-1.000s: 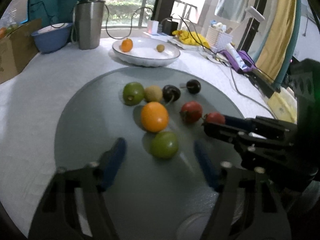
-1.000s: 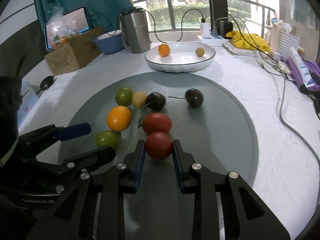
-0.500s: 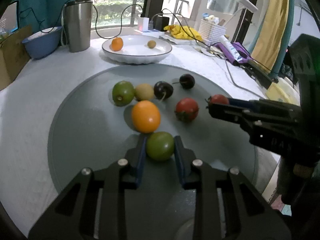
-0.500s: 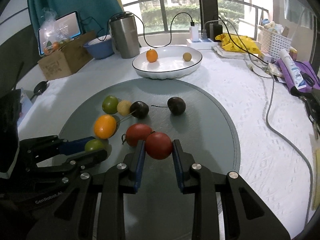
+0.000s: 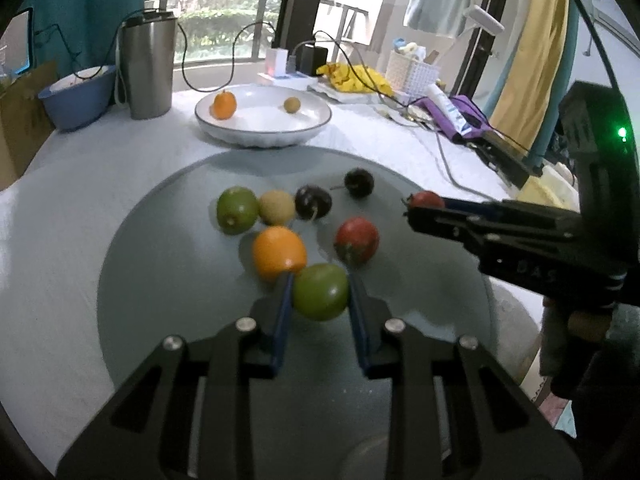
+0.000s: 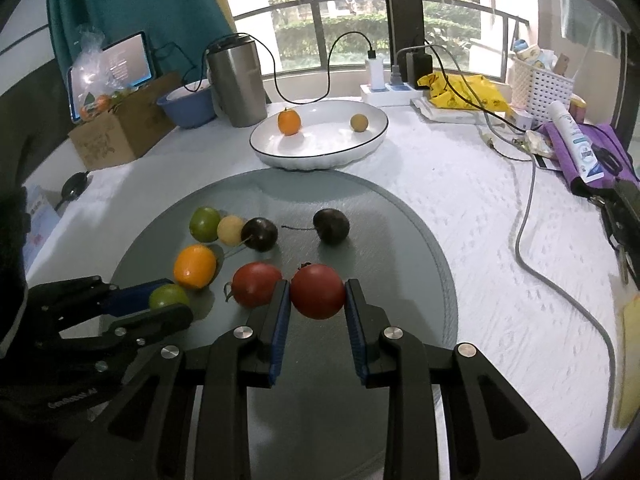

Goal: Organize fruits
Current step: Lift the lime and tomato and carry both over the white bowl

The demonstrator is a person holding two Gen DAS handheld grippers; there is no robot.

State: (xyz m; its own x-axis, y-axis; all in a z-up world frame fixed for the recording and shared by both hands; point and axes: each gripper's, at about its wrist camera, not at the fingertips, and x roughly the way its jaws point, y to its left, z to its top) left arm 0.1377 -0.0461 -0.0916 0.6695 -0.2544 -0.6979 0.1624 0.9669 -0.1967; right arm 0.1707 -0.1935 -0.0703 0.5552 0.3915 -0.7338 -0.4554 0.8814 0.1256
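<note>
Both grippers have risen since half a second ago, and each one carries its fruit higher above the grey mat than before. One second ago the left gripper stood open around the green fruit; now its blue pads are pressed on the two sides of this fruit. The right gripper is also clamped, on a red tomato, as it was in the earlier pictures. The green fruit is round and smooth, with a darker shade on its lower side. The red tomato is round, with a small dark stem at the top. On the mat lie an orange, a second red tomato, a second green fruit, a small yellow fruit and two dark plums with thin stems; the second plum is apart from the others. Behind the mat, near its far edge, stands a white plate with a small orange and a small tan fruit, well apart from each other. Between them the plate's floor is bare. Left of the plate is a steel cup, and a grey cable runs along the right side of the cloth.
</note>
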